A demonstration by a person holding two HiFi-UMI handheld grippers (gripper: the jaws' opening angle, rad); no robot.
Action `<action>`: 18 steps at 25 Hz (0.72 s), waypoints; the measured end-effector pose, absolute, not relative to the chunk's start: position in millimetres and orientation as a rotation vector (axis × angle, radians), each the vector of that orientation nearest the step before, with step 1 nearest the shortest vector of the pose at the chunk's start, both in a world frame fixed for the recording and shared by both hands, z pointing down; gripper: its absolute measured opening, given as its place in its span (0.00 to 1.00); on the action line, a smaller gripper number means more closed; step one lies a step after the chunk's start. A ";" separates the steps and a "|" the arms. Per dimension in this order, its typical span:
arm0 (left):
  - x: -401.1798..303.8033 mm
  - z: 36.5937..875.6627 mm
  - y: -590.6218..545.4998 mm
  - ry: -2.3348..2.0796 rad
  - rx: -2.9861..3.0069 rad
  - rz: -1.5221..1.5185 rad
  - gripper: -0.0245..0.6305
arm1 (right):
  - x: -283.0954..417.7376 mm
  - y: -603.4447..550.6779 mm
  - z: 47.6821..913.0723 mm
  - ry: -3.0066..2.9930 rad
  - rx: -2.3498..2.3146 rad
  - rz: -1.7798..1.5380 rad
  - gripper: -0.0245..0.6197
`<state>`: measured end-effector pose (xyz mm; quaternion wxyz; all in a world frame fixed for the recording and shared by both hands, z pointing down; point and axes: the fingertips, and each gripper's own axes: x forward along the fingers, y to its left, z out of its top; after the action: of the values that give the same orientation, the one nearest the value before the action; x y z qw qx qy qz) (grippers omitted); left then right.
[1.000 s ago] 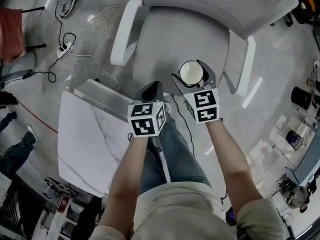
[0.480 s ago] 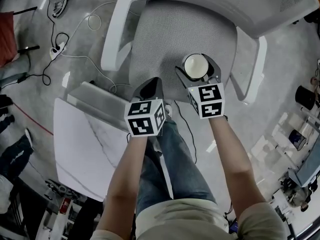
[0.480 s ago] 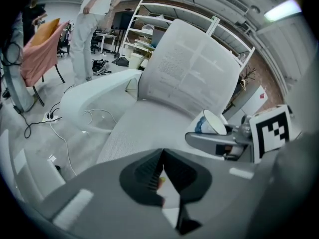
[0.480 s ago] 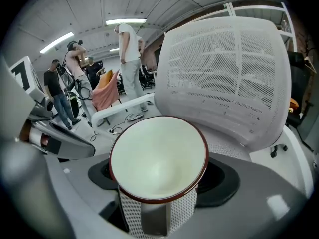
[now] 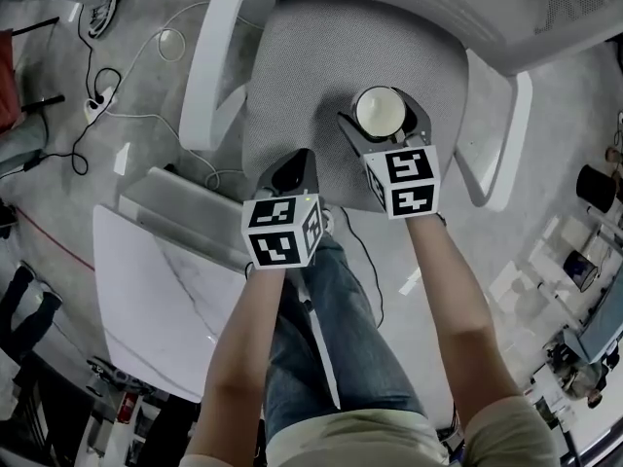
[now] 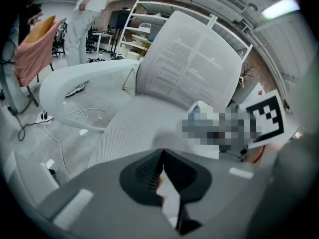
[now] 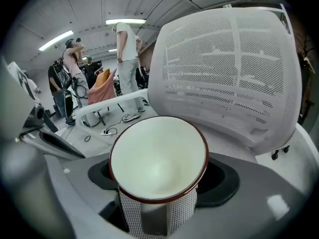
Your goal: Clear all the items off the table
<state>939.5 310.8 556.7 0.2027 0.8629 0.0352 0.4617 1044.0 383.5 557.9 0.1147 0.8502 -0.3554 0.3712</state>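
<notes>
Holding the brown-rimmed white cup [image 5: 379, 111] upright over the mesh chair seat [image 5: 311, 66], right gripper [image 5: 383, 123] pinches its sides, likely to set it down off the marble table [image 5: 156, 300]. Left gripper [image 5: 295, 168] jaws pressed together, apparently empty, idle alongside.

The cup [image 5: 380, 113] is cream (brown rim), chair [image 5: 331, 66] pale grey mesh, table [image 5: 156, 290] veined white.

We find the chair's mesh seat [image 5: 311, 76] open to us from its front edge. The left armrest [image 5: 209, 61] and the right armrest [image 5: 496, 129] fence its sides, the backrest [image 5: 467, 8] walls off the far end, and the counter [image 5: 156, 300] crowds our left leg.
</notes>
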 end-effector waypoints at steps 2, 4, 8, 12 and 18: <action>941.6 561.7 311.4 0.117 2.420 1.293 0.05 | 1049.2 380.6 560.3 -1.042 2.493 1.079 0.67; 944.6 565.5 311.7 0.130 2.427 1.290 0.05 | 1053.8 378.2 563.2 -1.043 2.491 1.074 0.67; 950.1 572.1 313.3 0.146 2.427 1.279 0.05 | 1061.5 376.9 572.8 -1.037 2.480 1.089 0.67; 952.6 578.5 313.0 0.156 2.424 1.278 0.05 | 1065.7 376.5 584.4 -1.026 2.458 1.114 0.67; 949.6 584.4 311.2 0.164 2.420 1.287 0.05 | 1067.0 379.0 596.4 -1.019 2.423 1.123 0.67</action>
<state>949.6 311.2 584.4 0.1966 0.8641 0.0585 0.4596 1067.0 379.0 596.4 0.1412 0.8391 -0.3530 0.3890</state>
